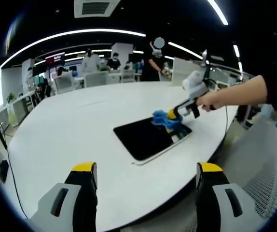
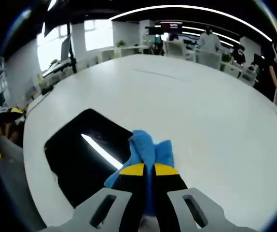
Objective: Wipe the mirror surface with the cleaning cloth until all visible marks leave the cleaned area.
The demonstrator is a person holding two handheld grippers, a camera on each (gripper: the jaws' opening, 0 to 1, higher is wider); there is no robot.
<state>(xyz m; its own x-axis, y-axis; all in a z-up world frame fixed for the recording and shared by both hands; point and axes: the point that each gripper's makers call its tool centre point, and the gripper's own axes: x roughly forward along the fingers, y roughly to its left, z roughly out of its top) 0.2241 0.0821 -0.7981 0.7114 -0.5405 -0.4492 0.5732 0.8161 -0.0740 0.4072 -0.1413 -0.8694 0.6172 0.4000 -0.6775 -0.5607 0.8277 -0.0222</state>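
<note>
A wide white desk fills the near part of an open office, with people and chairs at its far edge. On the desk lies a dark rectangular mirror, flat, close to the desk's near edge; in the right gripper view the mirror reflects a bright strip of ceiling light. A blue cloth rests on one end of the mirror, bunched up and spilling slightly past its edge onto the desk. The right tongs are clenched on this cloth, their yellow-tipped jaws nearly together with the blue fabric pinched between them and fanning out ahead of the tips. In the left gripper view the same tongs reach in from the right, held by a person's hand, pressing the cloth down at the mirror's far corner. The left tongs are released, jaws wide apart, hovering above the desk's near edge, well apart from mirror and cloth.
</note>
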